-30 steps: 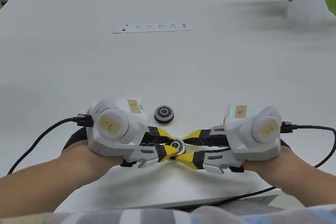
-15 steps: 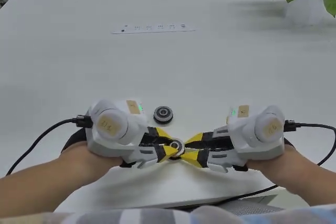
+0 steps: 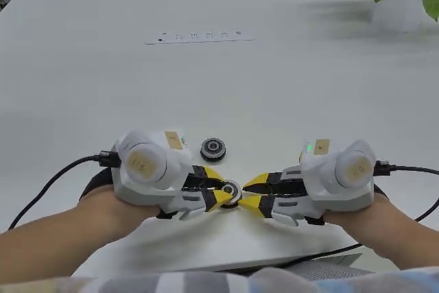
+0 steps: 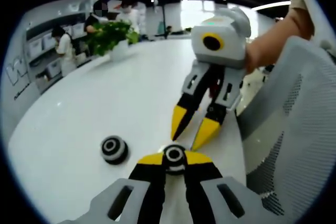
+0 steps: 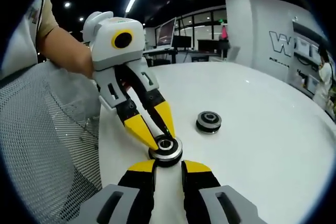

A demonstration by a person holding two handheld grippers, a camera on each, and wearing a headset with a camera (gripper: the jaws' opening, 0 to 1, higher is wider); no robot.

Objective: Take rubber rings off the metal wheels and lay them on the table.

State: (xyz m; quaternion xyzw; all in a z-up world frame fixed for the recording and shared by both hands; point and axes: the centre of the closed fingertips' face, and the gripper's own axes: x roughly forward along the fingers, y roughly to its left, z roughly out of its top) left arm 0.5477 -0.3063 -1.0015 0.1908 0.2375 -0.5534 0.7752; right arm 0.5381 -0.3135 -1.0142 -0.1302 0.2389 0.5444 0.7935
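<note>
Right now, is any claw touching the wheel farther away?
No, the small round black-and-silver metal wheel lies alone on the white table.

One black-ringed metal wheel (image 3: 213,147) lies flat on the worktop (image 3: 274,87). The second wheel (image 3: 230,191), just nearer, sits between yellow fingers (image 3: 214,199).

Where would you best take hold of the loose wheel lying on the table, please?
Grip across its black outer rim, coming straight down from above. The wheel lies flat on the table, hub up, so its sides are free.
</note>
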